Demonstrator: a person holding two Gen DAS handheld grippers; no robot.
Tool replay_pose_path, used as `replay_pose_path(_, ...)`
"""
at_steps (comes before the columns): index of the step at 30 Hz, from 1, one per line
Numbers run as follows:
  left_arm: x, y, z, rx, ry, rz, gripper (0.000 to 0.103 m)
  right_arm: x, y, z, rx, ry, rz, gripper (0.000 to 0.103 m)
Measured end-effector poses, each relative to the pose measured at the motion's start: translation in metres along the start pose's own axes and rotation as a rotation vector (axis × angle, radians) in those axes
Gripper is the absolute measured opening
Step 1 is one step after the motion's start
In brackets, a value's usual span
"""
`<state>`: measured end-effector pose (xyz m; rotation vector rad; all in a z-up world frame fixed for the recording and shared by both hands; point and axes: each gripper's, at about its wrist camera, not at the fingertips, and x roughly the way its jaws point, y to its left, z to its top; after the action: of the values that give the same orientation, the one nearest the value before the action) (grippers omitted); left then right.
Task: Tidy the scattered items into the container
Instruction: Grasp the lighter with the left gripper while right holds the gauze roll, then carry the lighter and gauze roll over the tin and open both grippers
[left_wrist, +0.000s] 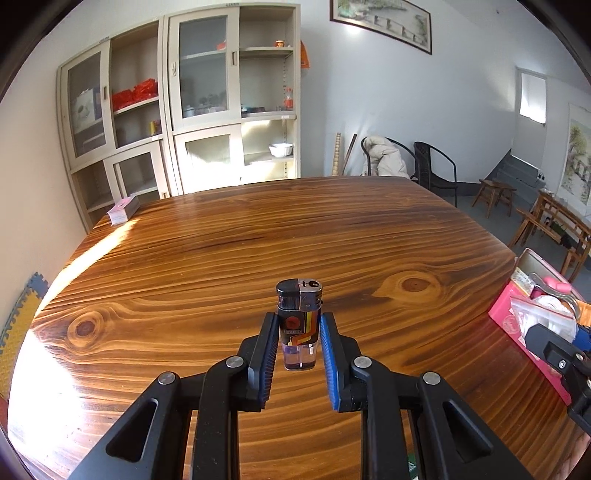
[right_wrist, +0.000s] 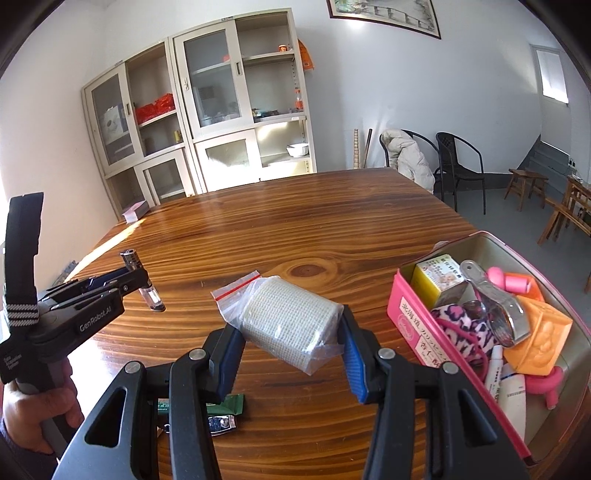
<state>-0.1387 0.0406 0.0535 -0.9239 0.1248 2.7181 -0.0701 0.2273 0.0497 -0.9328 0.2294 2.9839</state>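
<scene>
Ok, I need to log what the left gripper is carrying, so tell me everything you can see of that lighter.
The lighter is a small disposable one: black cap and silvery metal hood on top, a black body label with a red round mark and orange, yellow and white stripes, and a clear plastic base that looks nearly empty. It stands upright between the left gripper's fingers, which clamp its middle from both sides. It is held clear above the wooden table; nothing else touches it.

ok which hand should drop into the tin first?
Right, probably. The right gripper holds the bagged gauze roll right beside the open tin; the left gripper, holding the lighter, is further off across the table.
</scene>
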Motion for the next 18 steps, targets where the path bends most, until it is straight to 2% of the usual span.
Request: replay_pose_path(18,-0.027,-0.052,-0.001,0.042,-0.041,-0.072,0.024,-0.025,-0.049,0.014,0.126,-0.072,-0.035,0.052)
